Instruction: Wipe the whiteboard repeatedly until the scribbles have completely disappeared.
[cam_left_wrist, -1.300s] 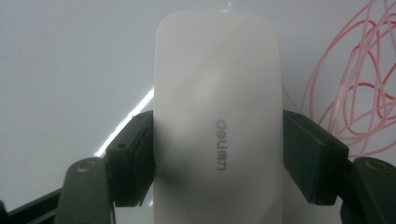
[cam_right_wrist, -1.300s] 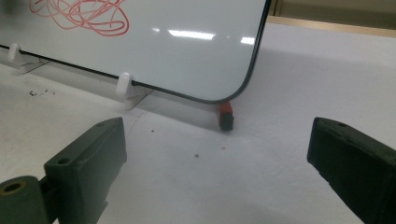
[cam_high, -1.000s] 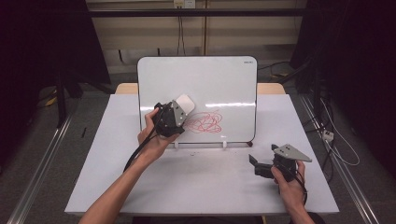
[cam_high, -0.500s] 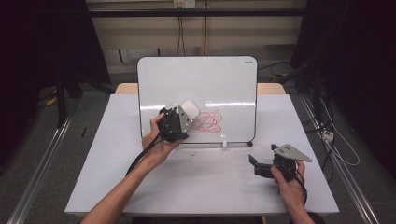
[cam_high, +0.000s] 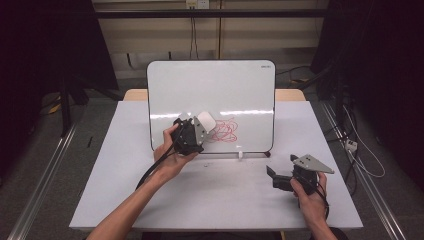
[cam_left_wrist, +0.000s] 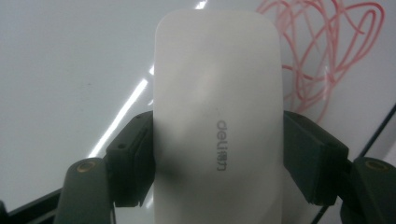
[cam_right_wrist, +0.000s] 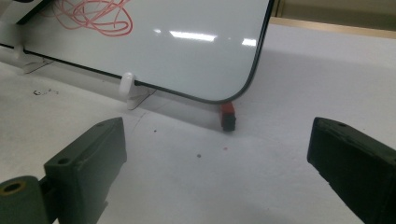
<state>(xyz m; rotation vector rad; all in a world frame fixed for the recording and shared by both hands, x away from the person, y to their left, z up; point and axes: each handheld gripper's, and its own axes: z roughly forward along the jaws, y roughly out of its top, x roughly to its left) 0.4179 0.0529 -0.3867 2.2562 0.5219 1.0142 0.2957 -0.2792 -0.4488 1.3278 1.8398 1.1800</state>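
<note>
The left claw (cam_left_wrist: 218, 163) grips the white eraser (cam_left_wrist: 218, 116) beside the red scribble (cam_left_wrist: 322, 51); the eraser's lower end is cut off. The right claw (cam_right_wrist: 219, 172) is wide open above the counter (cam_right_wrist: 196, 154).

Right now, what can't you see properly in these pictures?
- Left gripper view: the eraser hides the whiteboard behind it and part of the red scribble; its lower end is cut off by the bottom edge.
- High view: whether the eraser touches the board can't be told.
- Right gripper view: the small red and black thing under the board's corner is too small to identify.
</note>
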